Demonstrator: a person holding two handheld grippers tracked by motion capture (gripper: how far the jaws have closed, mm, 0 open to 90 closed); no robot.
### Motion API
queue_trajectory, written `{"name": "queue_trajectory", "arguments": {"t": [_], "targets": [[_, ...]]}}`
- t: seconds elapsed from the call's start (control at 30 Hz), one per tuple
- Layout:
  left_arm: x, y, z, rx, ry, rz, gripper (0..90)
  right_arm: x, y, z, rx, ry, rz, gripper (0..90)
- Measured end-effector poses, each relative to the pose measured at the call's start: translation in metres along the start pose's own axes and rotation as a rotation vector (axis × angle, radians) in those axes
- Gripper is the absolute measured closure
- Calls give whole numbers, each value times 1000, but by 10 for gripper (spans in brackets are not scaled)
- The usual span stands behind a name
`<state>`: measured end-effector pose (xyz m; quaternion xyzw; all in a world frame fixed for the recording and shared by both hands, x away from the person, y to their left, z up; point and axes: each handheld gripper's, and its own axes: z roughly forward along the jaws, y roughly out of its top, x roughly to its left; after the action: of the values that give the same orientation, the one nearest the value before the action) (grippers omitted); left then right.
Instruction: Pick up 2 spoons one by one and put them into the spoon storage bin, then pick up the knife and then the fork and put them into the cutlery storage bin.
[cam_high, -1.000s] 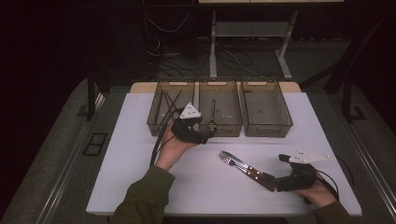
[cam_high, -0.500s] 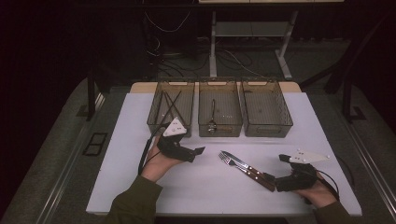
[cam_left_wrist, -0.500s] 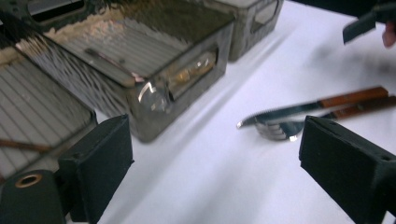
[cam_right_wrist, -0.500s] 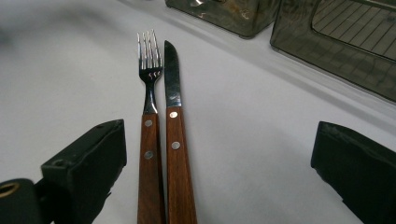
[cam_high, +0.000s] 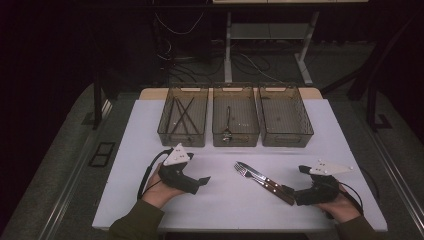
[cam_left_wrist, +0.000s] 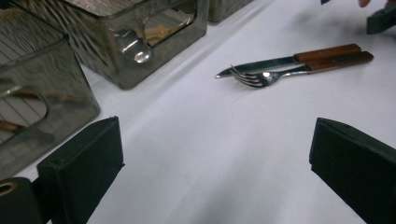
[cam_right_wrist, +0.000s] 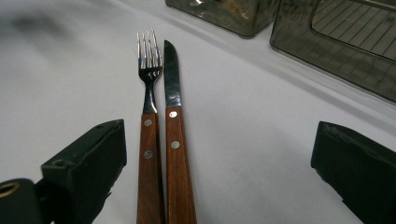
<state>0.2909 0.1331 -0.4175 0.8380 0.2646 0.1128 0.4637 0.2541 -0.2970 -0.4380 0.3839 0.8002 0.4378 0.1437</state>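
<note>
1. The steel fork with a riveted brown wooden handle lies flat on the white tabletop, and it serves as the landmark here.
2. The steel knife with a matching brown wooden handle lies touching the fork along its side, both tips pointing the same way.
3. The right gripper sits at the handle end of the fork, its jaws spread wide; both handles run between them, nearer one jaw, and neither jaw presses on them, so it grips nothing.
4. The left gripper rests on the tabletop well apart from the fork's tines and points toward them; its jaws have just been opening and stand wide apart with bare tabletop between them.
5. Beyond the fork's tip stand three smoky clear plastic bins in a row.
6. The middle bin, nearest the fork, holds one slim metal utensil.
7. The left bin holds several thin dark sticks.
</note>
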Motion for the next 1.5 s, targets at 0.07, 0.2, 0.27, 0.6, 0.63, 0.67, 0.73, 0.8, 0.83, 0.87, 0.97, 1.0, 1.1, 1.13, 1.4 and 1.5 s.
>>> {"name": "queue_trajectory", "arguments": {"t": [0.07, 0.2, 0.27, 0.6, 0.63, 0.67, 0.73, 0.8, 0.83, 0.87, 0.97, 1.0, 1.1, 1.13, 1.4, 1.5], "targets": [[0, -5, -4, -5, 1, -2, 14, 0, 0, 0, -1, 1, -2, 35], [-2, -14, -10, -6, -3, -11, 0, 0, 0, 0, -1, 1, -3, 35], [-2, -17, -13, -8, -2, -11, 0, 0, 0, 0, -1, 2, -3, 35], [-4, -29, -22, -7, -3, -30, 0, -1, 3, -2, 10, 13, -5, 35], [-4, -30, -23, -7, -3, -32, 0, -1, 3, -3, 11, 13, -6, 35], [-4, -30, -23, -3, -4, -28, 0, -2, 3, -3, 12, 12, -8, 35], [-5, -31, -24, -1, -9, -23, 0, -2, 4, -4, 19, 16, -4, 35], [-6, -31, -24, 2, -14, -14, 0, -2, 6, -6, 26, 19, -1, 35], [-6, -32, -24, 2, -17, -12, 0, -2, 7, -7, 29, 20, -3, 35], [-6, -32, -25, 2, -14, -10, 0, -1, 9, -8, 32, 11, -14, 35], [-6, -32, -25, 1, -17, -6, 0, 2, 15, -10, 49, 0, -41, 35], [-6, -33, -25, 2, -16, -6, 0, 3, 17, -10, 64, 8, -42, 35], [-6, -33, -25, 11, -20, 5, 0, 5, 20, -5, 115, 30, -61, 36], [-6, -33, -25, 11, -21, 6, 0, 5, 21, -4, 130, 36, -59, 36], [-6, -32, -25, 12, -20, 7, 0, 3, 35, 1, 169, 72, -51, 151], [-7, -32, -24, 7, -22, 6, 0, 3, 40, 4, 184, 82, -46, 167]]}}
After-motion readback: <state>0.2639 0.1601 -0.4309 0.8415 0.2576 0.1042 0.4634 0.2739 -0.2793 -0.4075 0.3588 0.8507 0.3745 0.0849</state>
